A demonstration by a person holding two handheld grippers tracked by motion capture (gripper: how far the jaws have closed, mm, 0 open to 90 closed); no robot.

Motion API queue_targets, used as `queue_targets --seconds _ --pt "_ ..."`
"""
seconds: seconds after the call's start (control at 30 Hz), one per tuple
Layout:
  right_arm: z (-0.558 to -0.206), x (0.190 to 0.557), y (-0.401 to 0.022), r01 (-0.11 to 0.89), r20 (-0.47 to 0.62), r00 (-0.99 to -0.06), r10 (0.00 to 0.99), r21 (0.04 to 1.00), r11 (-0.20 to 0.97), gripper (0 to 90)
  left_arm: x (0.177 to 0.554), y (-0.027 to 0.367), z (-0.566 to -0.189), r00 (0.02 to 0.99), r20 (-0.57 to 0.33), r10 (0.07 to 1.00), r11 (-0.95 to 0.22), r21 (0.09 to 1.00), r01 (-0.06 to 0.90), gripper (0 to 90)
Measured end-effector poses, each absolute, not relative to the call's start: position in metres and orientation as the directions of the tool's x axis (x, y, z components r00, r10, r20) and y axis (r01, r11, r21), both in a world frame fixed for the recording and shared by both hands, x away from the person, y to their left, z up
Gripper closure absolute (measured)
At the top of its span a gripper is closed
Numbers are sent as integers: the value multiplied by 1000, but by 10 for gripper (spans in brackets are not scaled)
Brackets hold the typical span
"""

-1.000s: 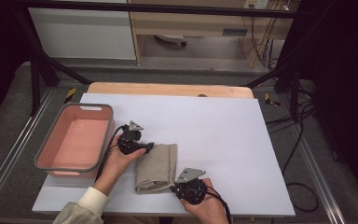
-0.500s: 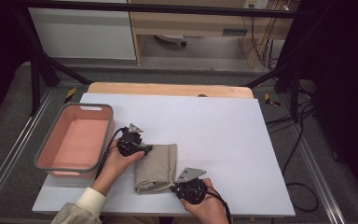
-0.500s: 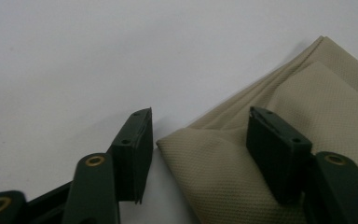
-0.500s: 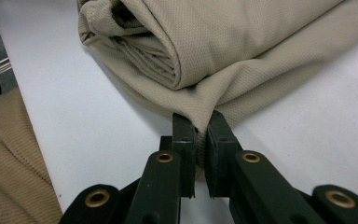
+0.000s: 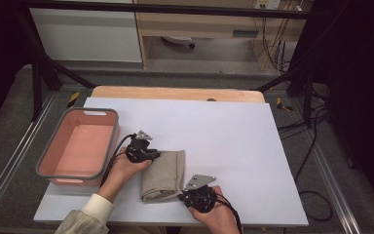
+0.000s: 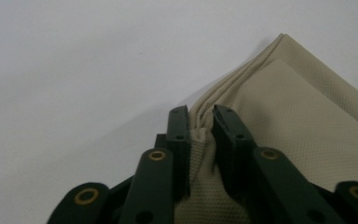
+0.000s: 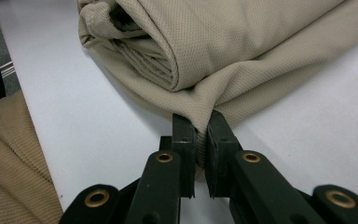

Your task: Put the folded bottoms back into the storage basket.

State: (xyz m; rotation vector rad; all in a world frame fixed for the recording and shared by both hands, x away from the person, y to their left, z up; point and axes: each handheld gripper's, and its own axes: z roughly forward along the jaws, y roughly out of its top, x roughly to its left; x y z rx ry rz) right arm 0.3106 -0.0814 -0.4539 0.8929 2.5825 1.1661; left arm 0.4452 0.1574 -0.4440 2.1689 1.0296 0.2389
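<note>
Folded beige cloth point(image 5: 164, 174) on the white desk point(image 5: 233, 131), beside a pink tub point(image 5: 78, 146). Left gripper point(image 6: 200, 122) fingers pinching its far edge. Right gripper point(image 7: 201, 130) fingers clamped on its near edge.

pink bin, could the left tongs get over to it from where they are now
Probably yes, but not freely: the pink bin sits open just beside the left tongs with bare table between. They are shut on the beige cloth, which the right tongs also pinch.
</note>
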Motion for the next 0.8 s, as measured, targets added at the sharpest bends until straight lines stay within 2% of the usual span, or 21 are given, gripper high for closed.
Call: queue_targets --seconds 0.33,0.8 --pt "-451 311 -80 428 65 -819 570 731 532 852 444 158 -440 674 -119 729 -434 681 590 857" --pt "-433 310 -81 378 31 -827 562 770 513 856 444 153 -412 700 -114 705 -438 707 556 871"
